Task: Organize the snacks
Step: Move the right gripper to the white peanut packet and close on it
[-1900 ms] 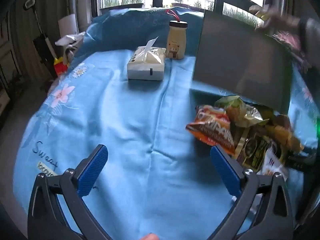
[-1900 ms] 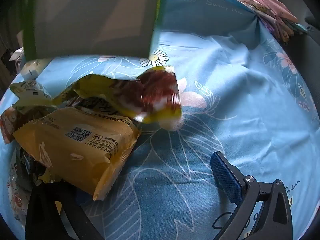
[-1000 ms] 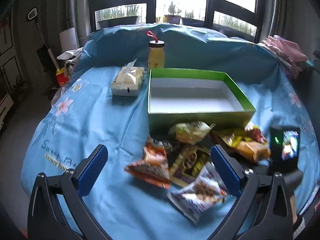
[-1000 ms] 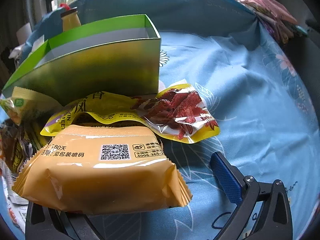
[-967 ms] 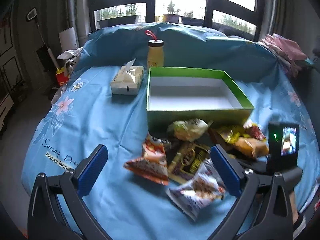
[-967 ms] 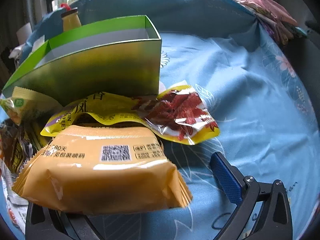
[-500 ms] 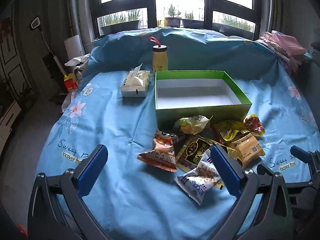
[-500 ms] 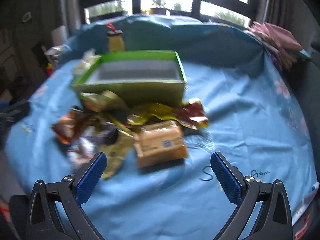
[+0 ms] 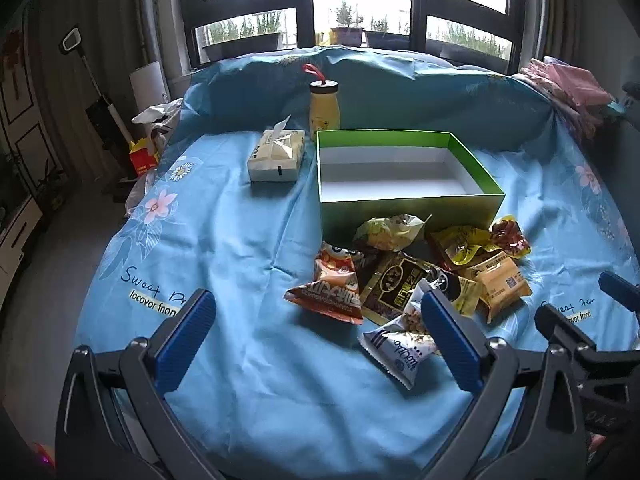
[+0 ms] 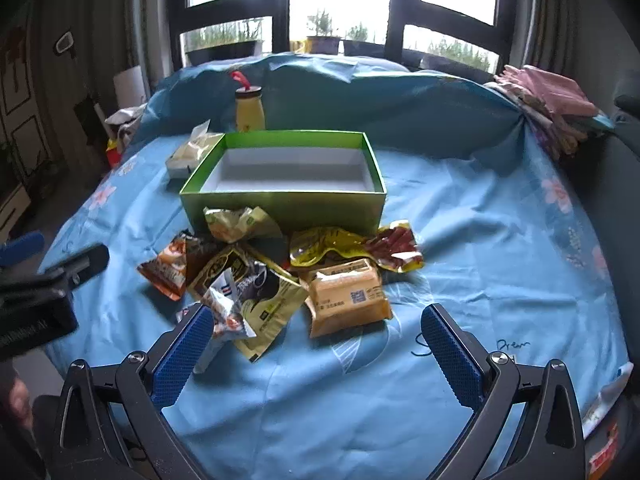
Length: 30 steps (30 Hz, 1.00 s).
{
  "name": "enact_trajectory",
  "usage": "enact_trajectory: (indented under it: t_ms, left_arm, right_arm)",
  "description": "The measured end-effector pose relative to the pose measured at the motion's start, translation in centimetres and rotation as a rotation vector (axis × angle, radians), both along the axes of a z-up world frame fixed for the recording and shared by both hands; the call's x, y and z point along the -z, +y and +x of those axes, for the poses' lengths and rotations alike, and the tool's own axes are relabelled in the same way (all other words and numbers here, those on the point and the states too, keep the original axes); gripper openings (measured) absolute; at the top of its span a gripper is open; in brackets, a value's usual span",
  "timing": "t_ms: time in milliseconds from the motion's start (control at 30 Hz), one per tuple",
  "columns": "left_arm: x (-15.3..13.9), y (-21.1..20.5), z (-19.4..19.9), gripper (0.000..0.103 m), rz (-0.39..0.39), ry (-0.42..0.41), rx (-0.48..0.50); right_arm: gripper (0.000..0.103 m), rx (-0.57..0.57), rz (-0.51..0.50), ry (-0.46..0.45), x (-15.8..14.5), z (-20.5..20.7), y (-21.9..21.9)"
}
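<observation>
Right now I read both tools as idle: the left gripper (image 9: pixel 318 334) has its blue pads spread wide with only blue cloth (image 9: pixel 240 360) between them, and the right gripper (image 10: pixel 316 354) is spread just as wide and grips nothing. Nearest the left tool, just inside its right finger, lies a white-and-blue nut packet (image 9: pixel 396 346). Ahead of that sit an orange triangular chip bag (image 9: pixel 334 284) and, touching it on the right, a dark gold-printed packet (image 9: pixel 400 284). From the right tool, the closest item straight ahead is a tan sealed cake packet (image 10: pixel 346 294), with a dark foil pouch (image 10: pixel 266 300) ahead-left near the left finger. Beyond the cake packet a yellow pouch with red strips (image 10: pixel 360 246) lies flat, and a crumpled pale green wrapper (image 10: pixel 236 220) rests against the near wall of the green box (image 10: pixel 288 206). Box interior is white and bare; every snack is outside it, heaped against its front. Farther off, left of the box from the left tool, a tissue pack (image 9: pixel 276 156) lies on the cloth, and behind the box's back left corner a yellow bottle (image 9: pixel 324 106) stands upright. Far right, folded pink fabric (image 10: pixel 548 96) sits on the cloth's raised edge.
</observation>
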<state>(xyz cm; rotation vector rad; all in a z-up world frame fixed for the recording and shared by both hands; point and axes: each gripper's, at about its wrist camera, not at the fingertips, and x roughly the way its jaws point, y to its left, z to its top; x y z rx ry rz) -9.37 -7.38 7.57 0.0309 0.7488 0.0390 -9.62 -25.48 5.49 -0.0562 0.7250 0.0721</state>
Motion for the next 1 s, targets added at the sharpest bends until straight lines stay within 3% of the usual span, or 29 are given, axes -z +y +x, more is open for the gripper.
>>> enact_trajectory:
  t_ms: [267,633,833,1000]
  left_arm:
    - [-0.4,-1.4,2.1,0.103,0.007,0.011,0.014]
    - [-0.3,-0.4,2.7,0.103,-0.054,0.015,0.008]
    - [1.4,2.5,2.8,0.103,-0.139,0.069,0.054]
    - [3.9,5.1,3.5,0.103,-0.305,0.130,0.131]
  right_arm:
    - [0.103,0.024,0.026,-0.018,-0.4,1.1,-1.8]
    - [0.103,0.028,0.062,-0.031,-0.5,1.2,-3.5]
    - [0.103,-0.004,0.099,0.009,0.8,1.7,-2.2]
    - [0.103,-0.092,0.190,0.062,1.8,2.7,-1.1]
